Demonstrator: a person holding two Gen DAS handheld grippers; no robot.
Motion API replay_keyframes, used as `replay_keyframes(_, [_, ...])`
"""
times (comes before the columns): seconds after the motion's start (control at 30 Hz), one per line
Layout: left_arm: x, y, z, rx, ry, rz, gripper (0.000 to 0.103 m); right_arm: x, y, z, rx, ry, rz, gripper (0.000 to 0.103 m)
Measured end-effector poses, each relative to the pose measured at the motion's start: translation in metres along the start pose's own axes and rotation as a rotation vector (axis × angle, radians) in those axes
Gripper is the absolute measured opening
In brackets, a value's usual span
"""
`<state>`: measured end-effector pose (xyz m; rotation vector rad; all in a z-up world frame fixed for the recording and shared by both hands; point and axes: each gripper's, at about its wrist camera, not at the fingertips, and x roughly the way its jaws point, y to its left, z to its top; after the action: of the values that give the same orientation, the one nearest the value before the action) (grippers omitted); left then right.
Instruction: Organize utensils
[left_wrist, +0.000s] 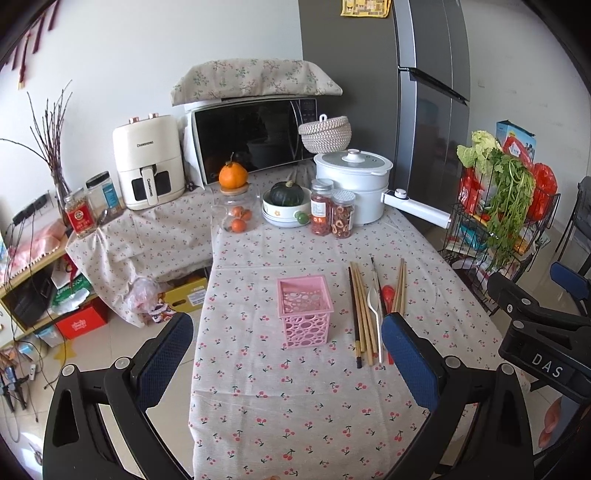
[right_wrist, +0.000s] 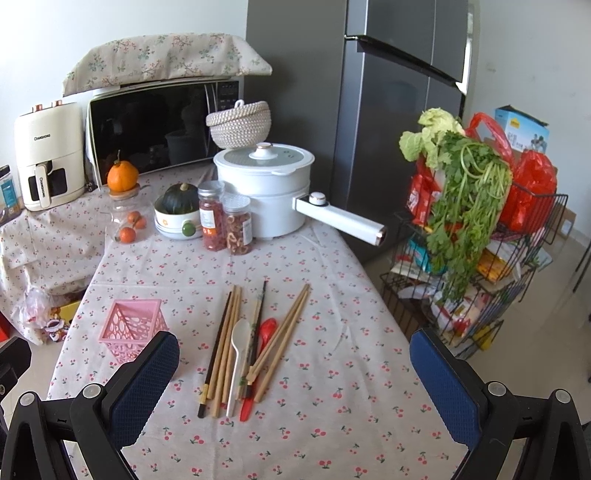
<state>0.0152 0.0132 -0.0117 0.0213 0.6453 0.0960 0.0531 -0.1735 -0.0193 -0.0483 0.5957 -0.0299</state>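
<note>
Utensils (right_wrist: 240, 347) lie loose; both grippers' jaws hover spread above.

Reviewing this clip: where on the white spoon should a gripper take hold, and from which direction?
Probably the white spoon by its thin handle near the lower end, coming from above with the right gripper. It lies flat among chopsticks, bowl pointing away, so fingers should straddle the handle's width.

Both views: bright, even daylight, soft and diffuse. Wall (left_wrist: 147, 55) at upper left of the frame near white, close to overexposed. Shadows faint; a weak one beside the holder (left_wrist: 304, 312). Fridge (right_wrist: 402, 74) shows pale sheen along the door edges. Focus sharp across the cloth (right_wrist: 332, 258). Strong fisheye bending toward the edges; black vignette in the corners.
</note>
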Motion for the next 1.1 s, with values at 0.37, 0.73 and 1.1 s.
replay_keyframes(0.37, [0.0, 0.0012, -0.0017, -0.001, -0.003, 0.005, 0.103, 0.0015, 0.0003, 0.0, 0.001, 0.003, -0.001, 0.103])
replay_keyframes(0.73, [-0.0001, 0.0012, -0.0022, 0.002, -0.002, 0.002, 0.103, 0.0026, 0.0014, -0.0001, 0.003, 0.004, 0.001, 0.103])
replay_keyframes(1.1, [-0.0003, 0.0009, -0.0022, 0.002, -0.002, 0.003, 0.103, 0.0026, 0.0014, -0.0005, 0.003, 0.004, 0.0, 0.103])
